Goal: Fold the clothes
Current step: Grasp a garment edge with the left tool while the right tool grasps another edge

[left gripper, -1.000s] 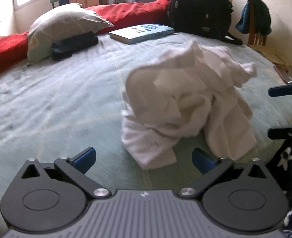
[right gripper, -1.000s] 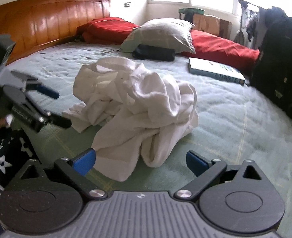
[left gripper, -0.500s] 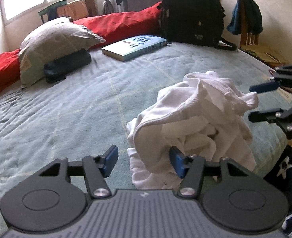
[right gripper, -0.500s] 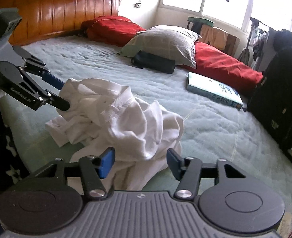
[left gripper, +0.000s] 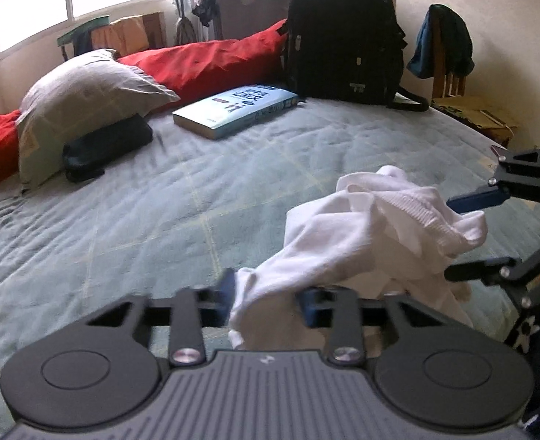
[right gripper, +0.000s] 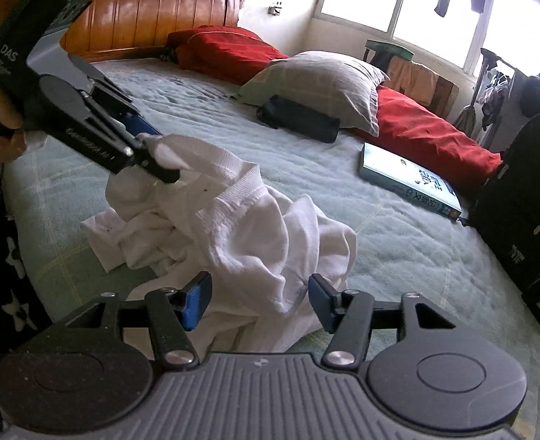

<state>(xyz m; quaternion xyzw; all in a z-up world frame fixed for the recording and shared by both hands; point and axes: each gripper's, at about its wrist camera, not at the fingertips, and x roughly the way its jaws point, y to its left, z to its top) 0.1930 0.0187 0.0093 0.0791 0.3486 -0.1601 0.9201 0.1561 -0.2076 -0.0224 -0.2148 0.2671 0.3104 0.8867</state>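
On the near part of the bed (left gripper: 160,190), a crumpled white garment (right gripper: 262,234) lies in a heap, one fold drawn up off the quilt. The left gripper (left gripper: 268,295) has its fingers clenched on that raised fold; the right wrist view shows white cloth pinched between its blue pads. The right gripper (right gripper: 257,299) stands released, its fingers spread either side of a hanging bulge of cloth, close by but not pressing it. The garment is bunched, not flat or folded, so the step in hand looks like taking hold to shake it out and spread it. The next move likely calls for the right fingers to close on a clear edge, such as the ribbed band (right gripper: 233,198), well apart from the left grip.
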